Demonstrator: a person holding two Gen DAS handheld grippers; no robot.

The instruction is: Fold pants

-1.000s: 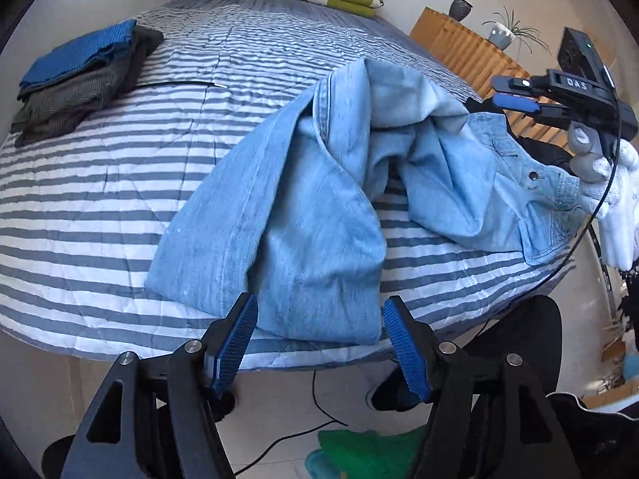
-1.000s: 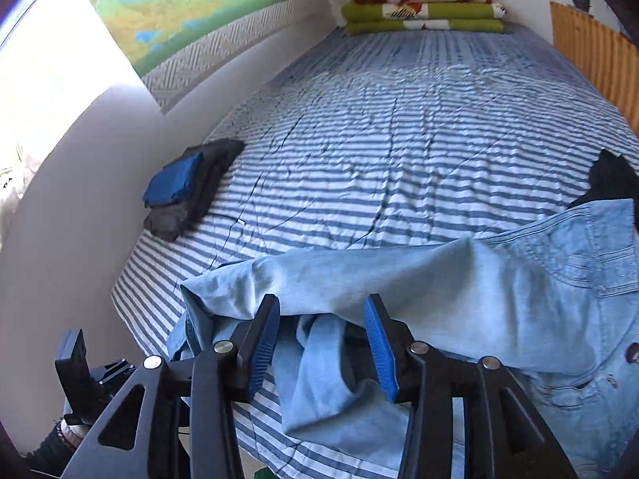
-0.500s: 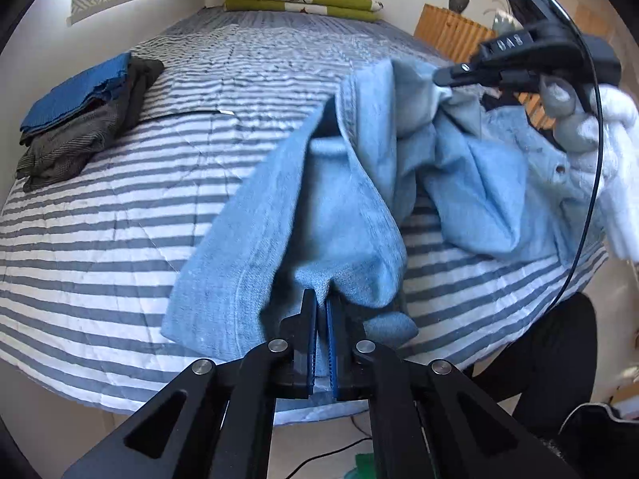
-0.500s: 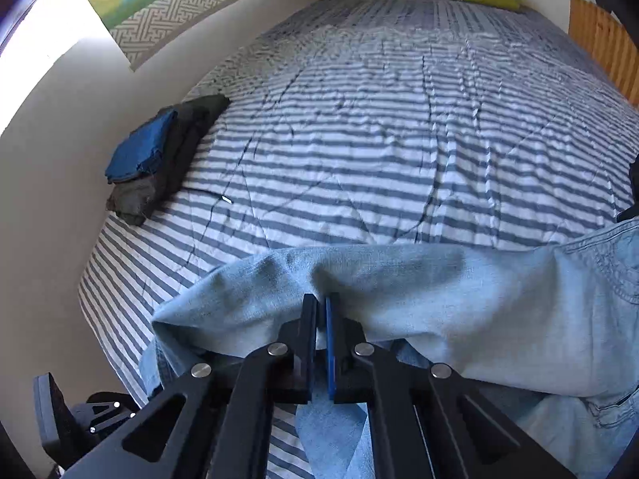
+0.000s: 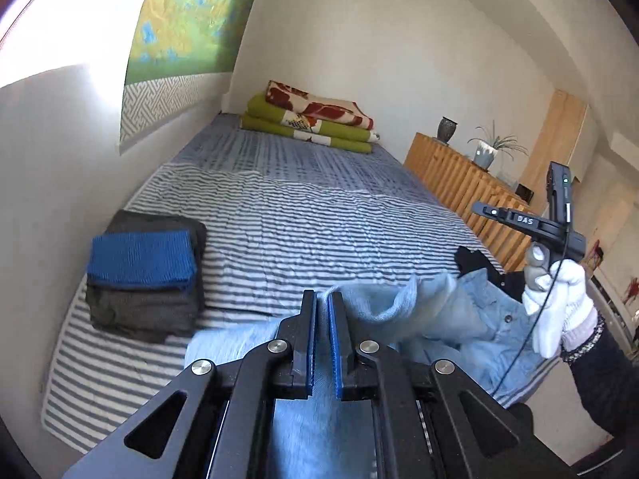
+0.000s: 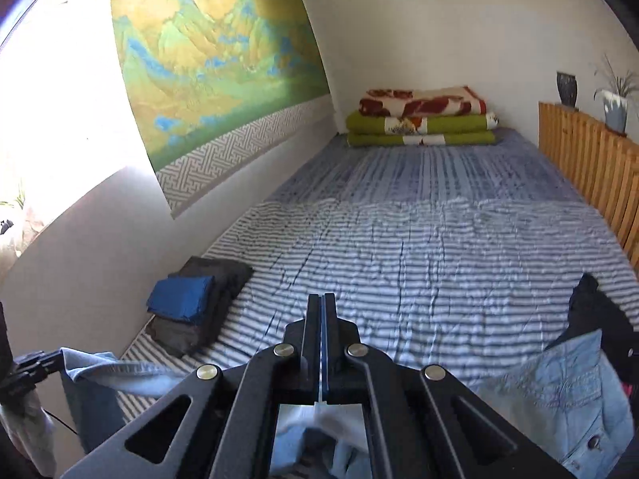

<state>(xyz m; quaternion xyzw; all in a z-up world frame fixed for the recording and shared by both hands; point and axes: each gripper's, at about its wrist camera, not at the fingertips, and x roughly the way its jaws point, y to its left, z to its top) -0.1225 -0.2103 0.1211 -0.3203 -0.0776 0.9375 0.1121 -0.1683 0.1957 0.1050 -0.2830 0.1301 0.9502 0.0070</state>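
Both grippers are now seen raised from the near edge of the striped bed (image 5: 303, 215), with light-blue jeans (image 5: 471, 319) lifted between them. Denim is seen pinched in the slightly opening jaws of the left gripper (image 5: 322, 343), while the right gripper (image 6: 322, 343) is clamped shut on the cloth. Folded clothes (image 5: 143, 279) are stacked at the bed's left edge, blankets (image 6: 423, 119) at its far end.

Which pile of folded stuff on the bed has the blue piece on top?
The dark pile by the wall, near the jeans. The other stack, at the bed's far end, is green with a red-patterned blanket on top.
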